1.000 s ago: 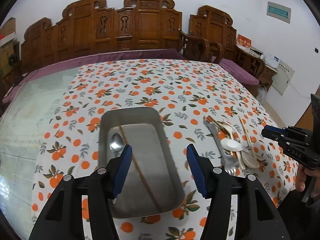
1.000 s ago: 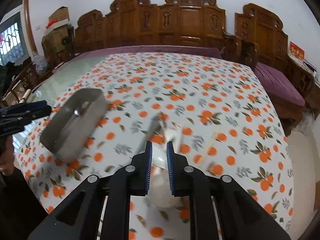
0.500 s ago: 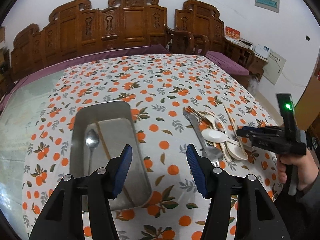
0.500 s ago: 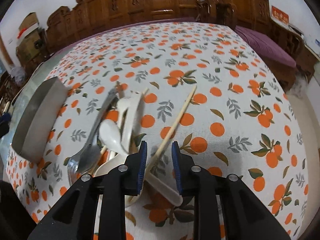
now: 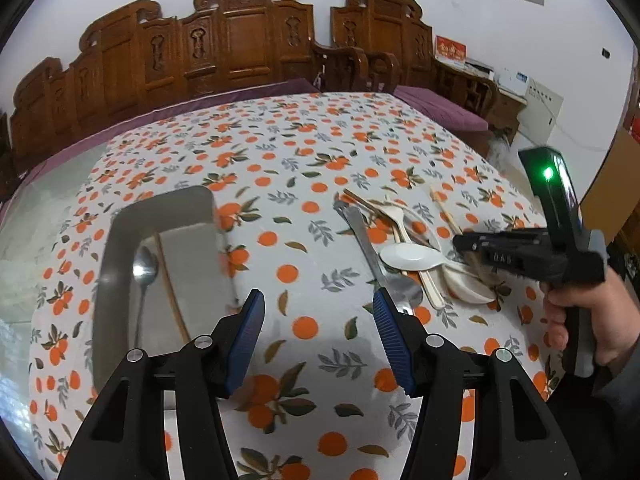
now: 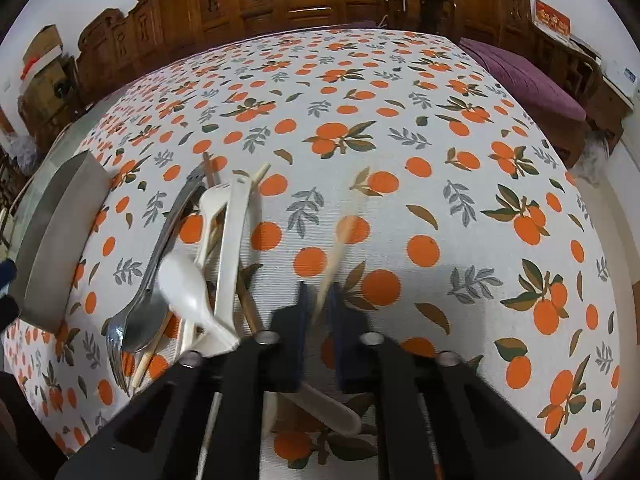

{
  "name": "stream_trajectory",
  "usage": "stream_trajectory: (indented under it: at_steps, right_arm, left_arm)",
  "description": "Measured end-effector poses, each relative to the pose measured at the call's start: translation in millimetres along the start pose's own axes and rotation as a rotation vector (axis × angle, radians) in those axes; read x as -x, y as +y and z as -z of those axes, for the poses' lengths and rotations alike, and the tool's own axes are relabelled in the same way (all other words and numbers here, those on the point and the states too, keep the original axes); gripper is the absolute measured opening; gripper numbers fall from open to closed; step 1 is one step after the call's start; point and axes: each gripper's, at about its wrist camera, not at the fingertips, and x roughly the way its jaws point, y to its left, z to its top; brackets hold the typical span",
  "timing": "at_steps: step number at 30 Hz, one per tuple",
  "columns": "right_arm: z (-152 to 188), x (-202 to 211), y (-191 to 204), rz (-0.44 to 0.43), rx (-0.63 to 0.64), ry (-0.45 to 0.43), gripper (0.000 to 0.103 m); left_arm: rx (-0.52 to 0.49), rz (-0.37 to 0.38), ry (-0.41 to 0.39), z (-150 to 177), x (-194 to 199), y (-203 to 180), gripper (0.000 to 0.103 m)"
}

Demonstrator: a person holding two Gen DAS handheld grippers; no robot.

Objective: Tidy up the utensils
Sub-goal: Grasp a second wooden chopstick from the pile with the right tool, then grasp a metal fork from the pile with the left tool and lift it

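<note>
On the counter (image 6: 460, 184), the right gripper (image 6: 318, 300) clenches a wooden chopstick (image 6: 340, 244) beside the utensil pile (image 6: 208, 256). The left gripper (image 5: 318, 332) hangs released near the metal tray (image 5: 120, 264) holding a spoon (image 5: 145, 268).

my left gripper (image 5: 318, 334) hangs wide open; my right gripper (image 6: 319, 322) has its jaws nearly closed.

Right gripper (image 6: 318, 312): lower now than a second ago, down at the utensil pile (image 6: 192, 264).
Jaws: narrower than half a second ago, around the light chopstick (image 6: 338, 248).
Left gripper (image 5: 318, 334): now right of the tray (image 5: 120, 240).
</note>
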Motion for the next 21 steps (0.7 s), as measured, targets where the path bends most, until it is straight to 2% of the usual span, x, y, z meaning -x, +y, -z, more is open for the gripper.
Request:
stream_trajectory:
  at_steps: [12,21]
  right_arm:
    - [-6,14,-5,-0.031,-0.035,-0.055,0.006]
    - [-8,16,-1,-0.031,-0.018,-0.070,0.006]
  left_arm:
    - [-0.028,0.022,0.065,6,-39,-27,0.054]
    - [0.055,0.095,0.123,1,-67,-29,0.054]
